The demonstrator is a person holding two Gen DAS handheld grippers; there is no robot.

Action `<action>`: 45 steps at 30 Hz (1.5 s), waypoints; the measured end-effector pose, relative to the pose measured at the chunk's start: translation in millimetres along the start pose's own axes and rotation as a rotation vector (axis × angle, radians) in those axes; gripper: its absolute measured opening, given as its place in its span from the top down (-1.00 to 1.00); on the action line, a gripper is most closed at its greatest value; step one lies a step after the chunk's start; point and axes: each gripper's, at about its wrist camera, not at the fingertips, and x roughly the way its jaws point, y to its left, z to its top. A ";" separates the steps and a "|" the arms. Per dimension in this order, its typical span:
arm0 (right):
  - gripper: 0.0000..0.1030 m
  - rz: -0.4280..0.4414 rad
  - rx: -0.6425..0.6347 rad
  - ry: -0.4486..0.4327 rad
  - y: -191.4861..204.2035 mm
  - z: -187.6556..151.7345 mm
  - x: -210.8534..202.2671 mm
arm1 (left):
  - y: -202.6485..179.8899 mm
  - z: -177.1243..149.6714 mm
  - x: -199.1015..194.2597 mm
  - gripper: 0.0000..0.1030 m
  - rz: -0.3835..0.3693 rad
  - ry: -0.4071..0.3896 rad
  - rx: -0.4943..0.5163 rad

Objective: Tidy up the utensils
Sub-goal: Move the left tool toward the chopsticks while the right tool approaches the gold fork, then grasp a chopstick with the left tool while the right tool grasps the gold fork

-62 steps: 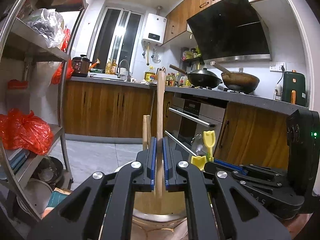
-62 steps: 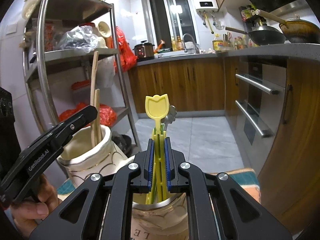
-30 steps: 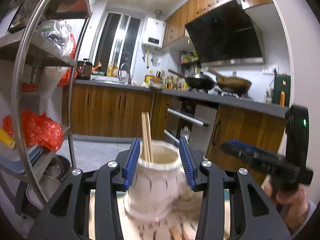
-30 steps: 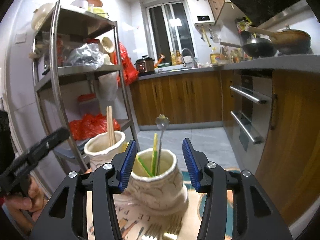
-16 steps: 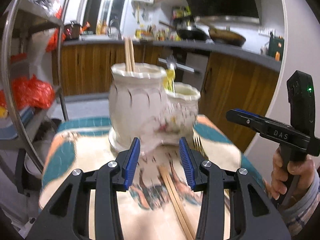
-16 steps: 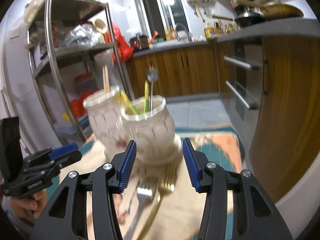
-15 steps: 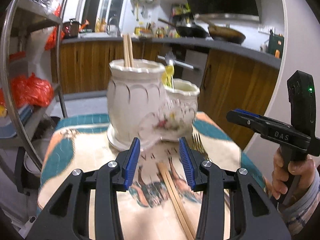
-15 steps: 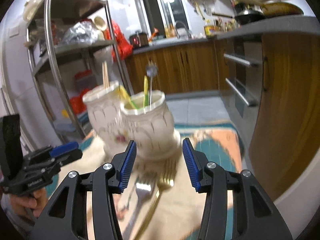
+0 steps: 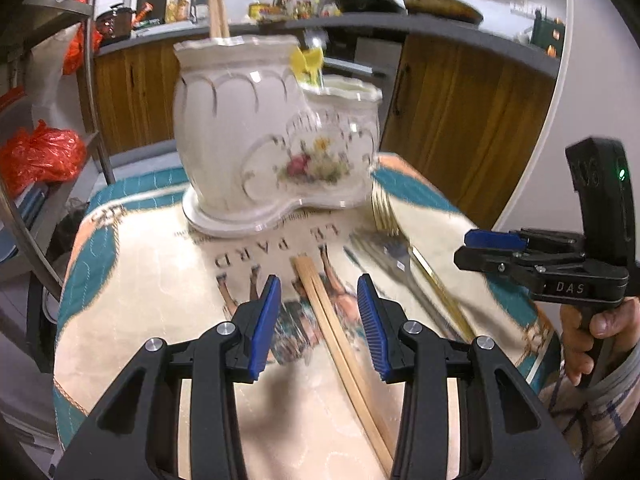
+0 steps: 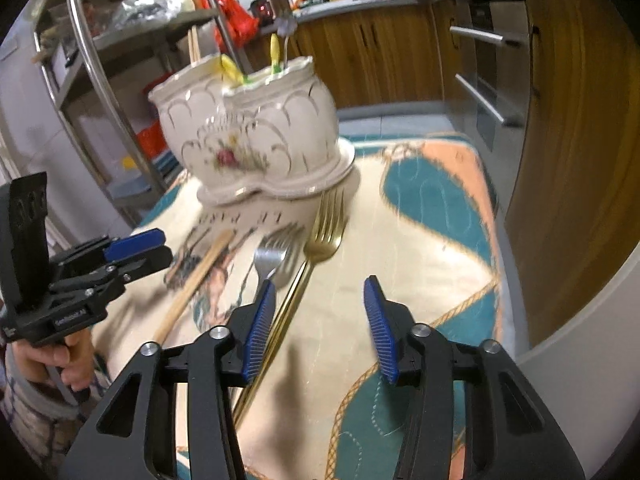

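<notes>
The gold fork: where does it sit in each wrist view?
Left wrist: gold fork lies right of centre, beyond the silver fork.
Right wrist: gold fork lies centre, tines toward the holder.
Shared landmark: the white ceramic holder.

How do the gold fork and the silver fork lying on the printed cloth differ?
The gold fork is yellow metal; the silver fork is grey steel. The gold fork's tines reach nearer the white ceramic utensil holder than the silver fork's. Both lie flat on the printed cloth, side by side, tines toward the holder.
</notes>
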 end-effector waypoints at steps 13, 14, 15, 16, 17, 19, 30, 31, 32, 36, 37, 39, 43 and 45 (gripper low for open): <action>0.69 -0.072 -0.147 0.080 33.7 -1.2 31.1 | 1.7 -14.6 15.6 0.47 0.053 0.089 0.015; 0.69 -0.080 -0.159 0.084 34.4 -1.2 30.9 | 2.1 -14.9 15.3 0.47 0.052 0.087 0.012; 0.71 -0.080 -0.166 0.091 33.3 -0.9 30.1 | 2.2 -14.6 15.4 0.47 0.052 0.086 0.008; 0.73 -0.081 -0.168 0.095 31.7 -0.7 29.3 | 2.6 -14.0 15.8 0.48 0.056 0.086 0.007; 0.75 -0.088 -0.172 0.102 29.2 -0.6 27.5 | 3.0 -14.1 15.6 0.49 0.061 0.085 0.007; 0.82 -0.104 -0.174 0.113 23.6 -1.5 24.0 | 5.4 -16.2 17.5 0.62 0.070 0.101 0.002; 0.82 -0.164 -0.235 0.290 20.4 13.8 28.6 | 1.2 -17.9 17.3 0.62 0.083 0.100 0.027; 0.82 -0.170 -0.240 0.314 22.6 16.4 31.2 | 1.5 -17.4 17.6 0.62 0.080 0.104 0.027; 0.82 -0.174 -0.246 0.333 24.0 18.9 33.2 | 0.9 -18.2 17.4 0.62 0.075 0.107 0.022; 0.83 -0.185 -0.272 0.427 29.2 28.2 42.3 | 9.5 -13.8 18.0 0.62 0.019 0.138 -0.024; 0.83 -0.186 -0.274 0.443 29.8 29.2 44.0 | 11.7 -12.6 17.8 0.62 0.005 0.148 -0.035; 0.83 -0.193 -0.279 0.481 31.2 32.3 47.9 | 14.0 -11.0 17.5 0.62 -0.009 0.163 -0.042; 0.83 -0.221 -0.303 0.510 37.1 33.3 51.8 | 19.5 -6.7 15.5 0.62 -0.038 0.179 -0.076; 0.83 -0.229 -0.308 0.508 38.1 32.8 51.5 | 21.9 -4.8 13.5 0.62 -0.067 0.181 -0.100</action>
